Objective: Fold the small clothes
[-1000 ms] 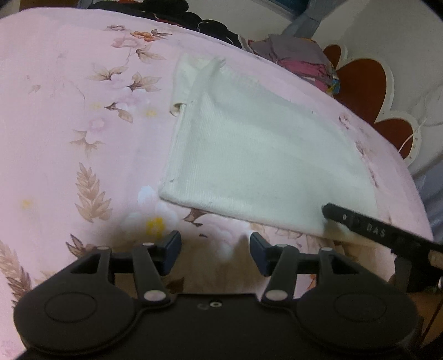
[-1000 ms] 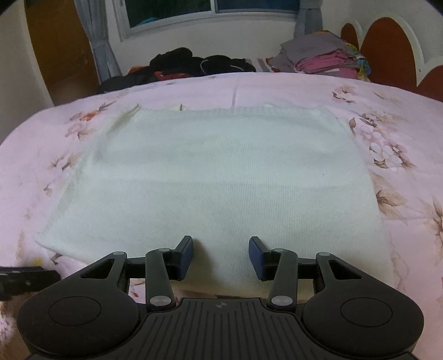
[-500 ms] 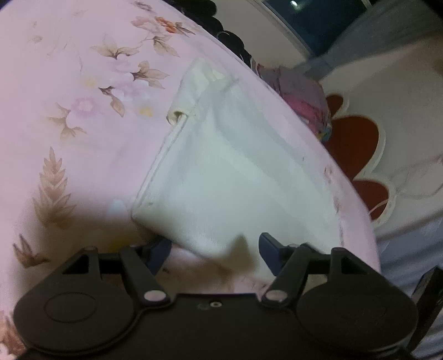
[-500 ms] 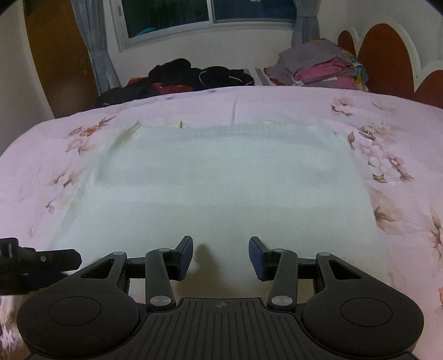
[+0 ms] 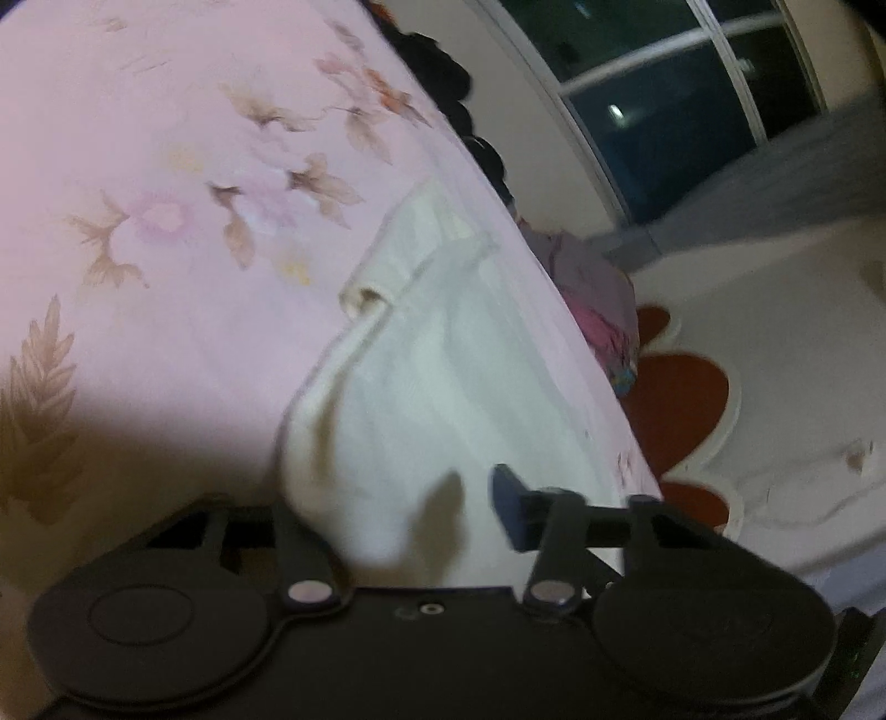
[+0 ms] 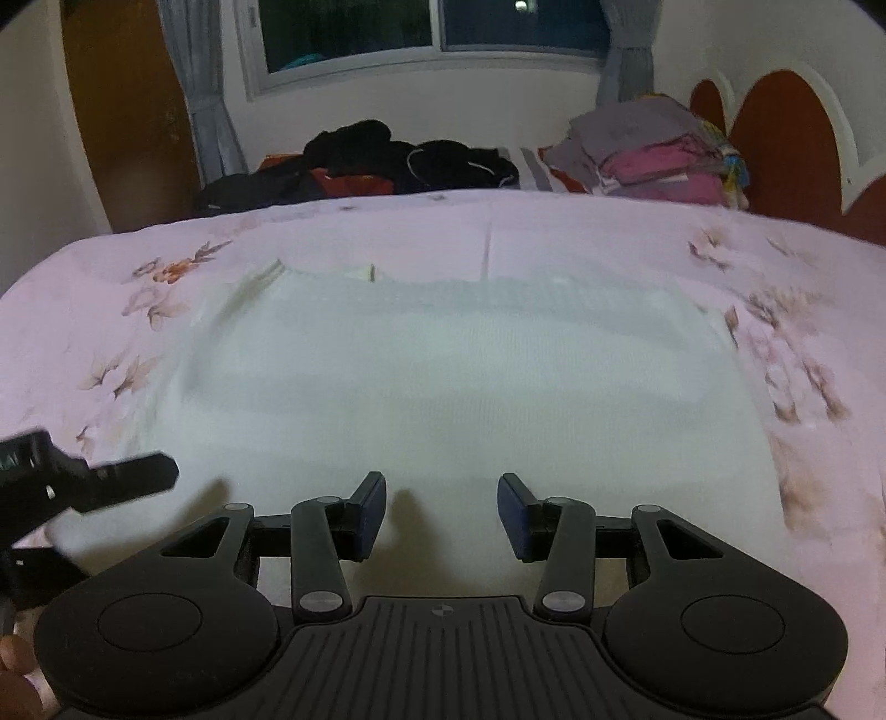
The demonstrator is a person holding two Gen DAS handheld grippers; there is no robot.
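A white knit garment (image 6: 454,387) lies flat on the pink floral bedspread (image 6: 387,232). In the left wrist view the garment's near corner (image 5: 421,432) lies between the open jaws of my left gripper (image 5: 404,515) and hides the left fingertip; the right fingertip (image 5: 509,509) shows. My right gripper (image 6: 442,515) is open over the garment's near edge, empty. The left gripper also shows at the left edge of the right wrist view (image 6: 83,482).
A pile of dark clothes (image 6: 376,160) and a stack of folded grey and pink clothes (image 6: 653,149) sit at the far side of the bed. A red and white headboard (image 6: 786,138) stands at the right. A window (image 6: 432,27) is behind.
My left gripper has moved forward and tilted, so the garment's corner now lies between its jaws. My right gripper has stayed open at the near edge, tilting up a little.
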